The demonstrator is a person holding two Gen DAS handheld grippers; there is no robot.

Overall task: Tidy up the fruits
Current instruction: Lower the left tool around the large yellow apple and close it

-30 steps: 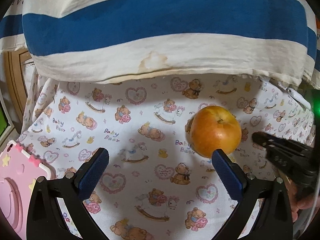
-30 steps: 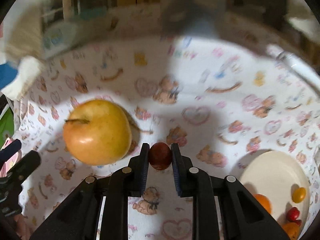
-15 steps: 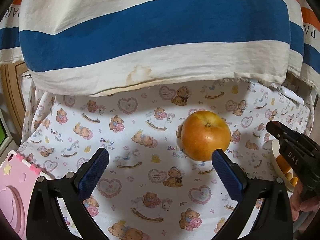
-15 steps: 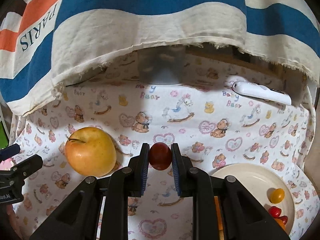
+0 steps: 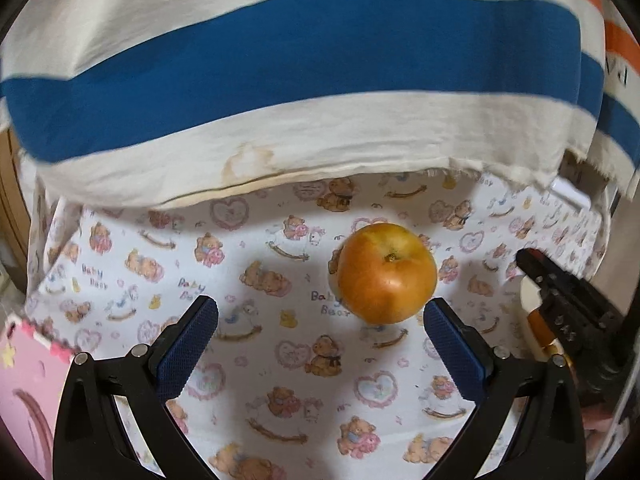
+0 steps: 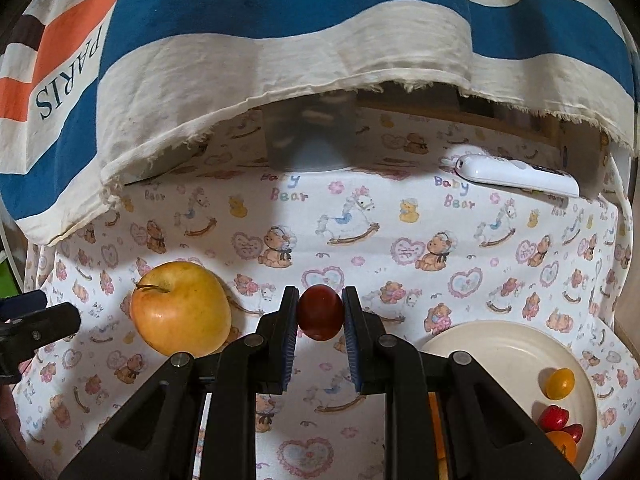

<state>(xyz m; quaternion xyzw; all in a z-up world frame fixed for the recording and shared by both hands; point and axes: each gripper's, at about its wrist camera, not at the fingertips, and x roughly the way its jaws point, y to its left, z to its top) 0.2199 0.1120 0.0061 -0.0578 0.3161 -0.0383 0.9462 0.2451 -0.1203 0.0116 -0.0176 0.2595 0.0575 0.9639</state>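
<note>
Two grippers: both are seen over a worktop (image 6: 400,264) covered with a teddy-bear print cloth.
Right gripper (image 6: 320,312): its fingers are clamped on a small dark red fruit (image 6: 320,312), possibly a cherry tomato, which is held clear of the cloth, left of the plate.
Left gripper (image 5: 320,316): its blue-padded fingers (image 5: 188,344) are spread wide with nothing between them; the apple lies just beyond the right-hand tip.
Apple (image 6: 181,307): a yellow-orange apple is left loose on the cloth, well apart from the plate.
Plate (image 6: 492,344): a cream plate at lower right is already loaded with a yellow cherry tomato (image 6: 560,383), a red fruit (image 6: 554,417) and an orange one (image 6: 563,443).
Done so far: several small fruits are judged to be gathered on the plate.
Left to do: the held fruit is not yet set on the plate, and the apple is untouched.
Hidden: part of the plate is covered by the right gripper's frame; an orange shape behind it cannot be identified.
Cut off: the plate's lower edge and fruits run out of view.
Hard to make out: a grey object under the striped fabric (image 6: 280,40) is blurred; a white remote-like device (image 6: 520,172) lies at the far right.
</note>
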